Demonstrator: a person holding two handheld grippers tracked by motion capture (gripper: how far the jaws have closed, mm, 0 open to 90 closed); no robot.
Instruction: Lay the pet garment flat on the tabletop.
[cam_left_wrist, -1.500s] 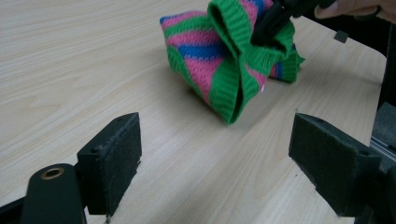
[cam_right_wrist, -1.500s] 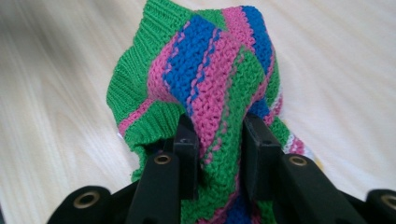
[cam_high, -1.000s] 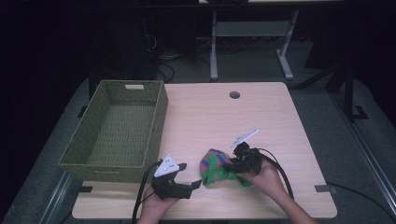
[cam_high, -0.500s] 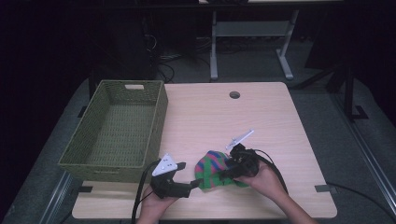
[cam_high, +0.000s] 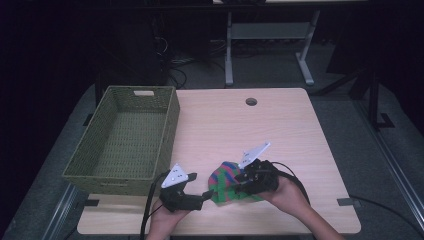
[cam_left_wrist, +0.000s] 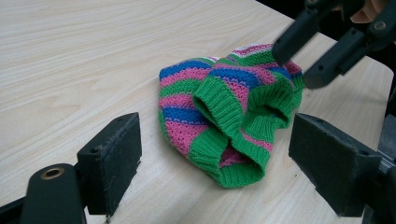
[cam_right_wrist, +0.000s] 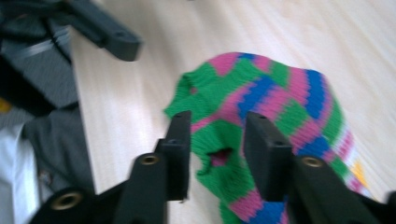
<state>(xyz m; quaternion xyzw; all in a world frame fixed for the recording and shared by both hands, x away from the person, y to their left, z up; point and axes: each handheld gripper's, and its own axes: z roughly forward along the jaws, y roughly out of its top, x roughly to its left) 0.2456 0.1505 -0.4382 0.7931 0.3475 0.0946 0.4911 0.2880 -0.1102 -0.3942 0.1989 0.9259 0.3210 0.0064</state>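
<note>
- I use the wicker basket (cam_high: 125, 137) as my landmark; it sits at the table's (cam_high: 280, 130) left edge, and its inside looks bare from the high view.
- The striped knit hat (cam_high: 227, 181) lies crumpled on the wood, off the basket's near right corner and a little apart from it, close to my edge of the table. Its pink, blue and green bands end in a green ribbed cuff (cam_left_wrist: 233, 112) that gapes toward my left gripper's camera.
- My left gripper (cam_high: 197, 199) lies low between basket and hat, its claw wide apart with pads (cam_left_wrist: 116, 158) on either side of the cuff and clear of the wool. I judge it waits there to take the brim once that is offered.
- My right gripper (cam_high: 239, 184) stands on the hat's far side from the basket. Its jaws have just been closing, and in the right gripper view the hat (cam_right_wrist: 275, 112) has green knit between the narrowed pads (cam_right_wrist: 180, 144); blur keeps me from saying they truly pinch it.
- As I read it, the right claw is gathering the crumpled top so that the hat lifts as one bundle, ready to travel to the basket.
- A shallow bite could let the wool slip free.
</note>
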